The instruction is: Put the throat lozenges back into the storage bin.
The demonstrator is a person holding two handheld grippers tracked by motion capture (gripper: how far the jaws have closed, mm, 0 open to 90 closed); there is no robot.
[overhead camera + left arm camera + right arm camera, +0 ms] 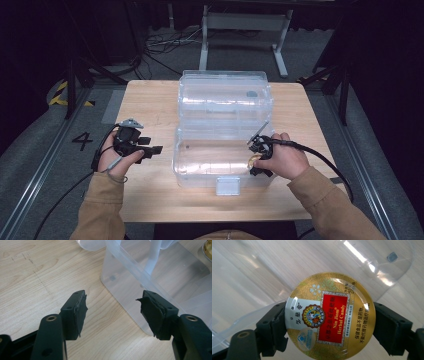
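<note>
A round gold candy tin (330,316) with a red label is clamped by its rim between the jaws of my right gripper (329,325). In the high view that right gripper (256,159) holds the candy tin (253,160) over the right end of the clear plastic box (200,172), whose lid (225,95) stands swung back. My left gripper (155,150) hovers over the table left of the box, open and empty. From the left gripper view, the open left gripper (113,310) points at the box's near corner (130,300).
The box sits in the middle of a wooden table (145,107) and has a grey latch (227,185) on its front. Cables trail from both grippers. Beyond the table are a white metal frame (245,30) and floor cables (165,45).
</note>
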